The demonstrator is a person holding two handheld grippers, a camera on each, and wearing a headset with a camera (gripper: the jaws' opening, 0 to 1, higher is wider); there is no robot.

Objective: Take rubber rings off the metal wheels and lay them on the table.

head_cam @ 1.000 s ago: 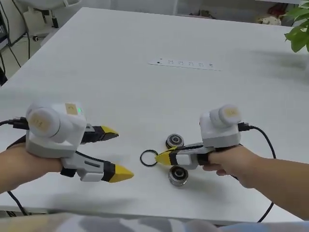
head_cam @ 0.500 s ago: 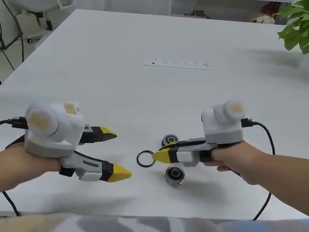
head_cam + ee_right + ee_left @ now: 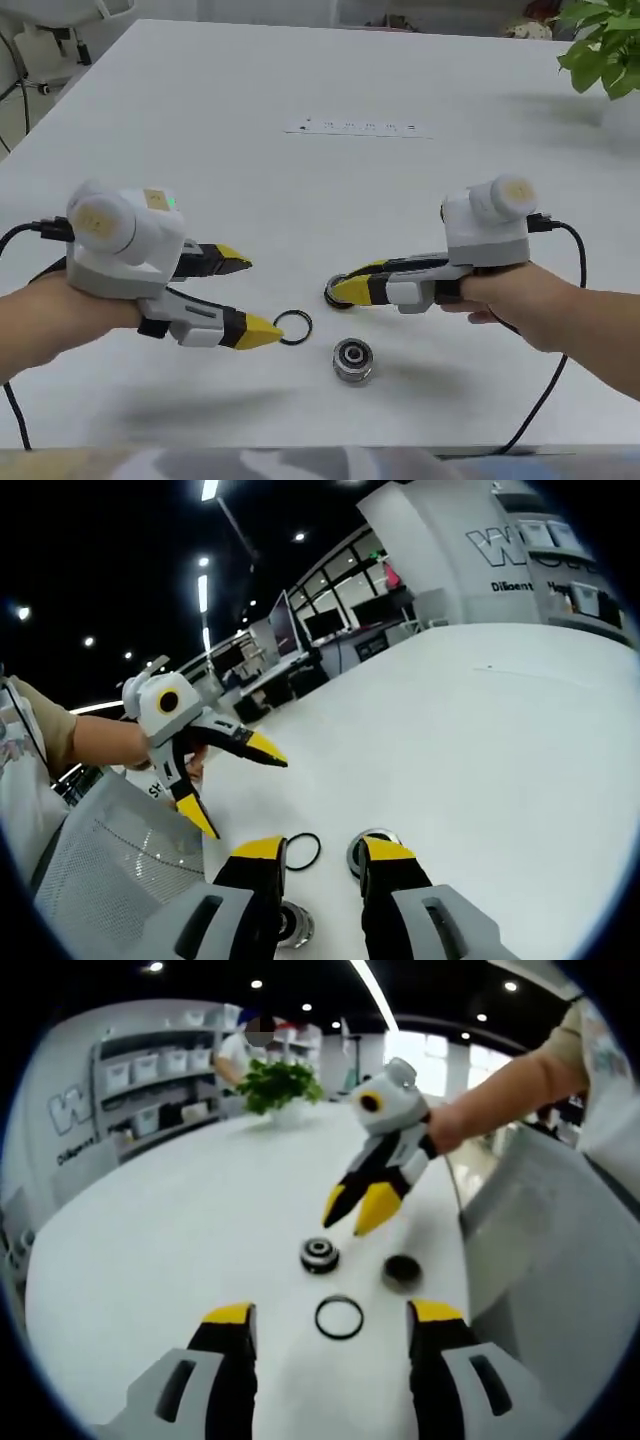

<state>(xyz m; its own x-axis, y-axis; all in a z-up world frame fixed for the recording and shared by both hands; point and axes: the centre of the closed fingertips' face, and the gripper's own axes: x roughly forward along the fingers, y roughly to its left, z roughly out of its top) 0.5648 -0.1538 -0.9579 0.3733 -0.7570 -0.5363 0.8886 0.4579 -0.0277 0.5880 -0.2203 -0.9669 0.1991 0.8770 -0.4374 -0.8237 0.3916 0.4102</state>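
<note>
- Bright, even light is falling from overhead onto the white tabletop (image 3: 200, 120) in the head view, and nothing on it is burning out.
- Soft, pale shadows are pooling on it beneath my left gripper (image 3: 255, 298) and my right gripper (image 3: 345, 290), with no hard edges.
- In the gripper views the ceiling lights (image 3: 257, 983) are showing as small, hard white dots and strips against a dark ceiling.
- The windows (image 3: 440, 1060) in the left gripper view are blowing out to white.
- The fisheye is bending the tabletop's edges and the shelving (image 3: 150, 1090) into curves.
- My yellow-tipped fingers (image 3: 262, 852) are looking slightly soft up close, and the bottom strip of the head view is smearing out of focus.
</note>
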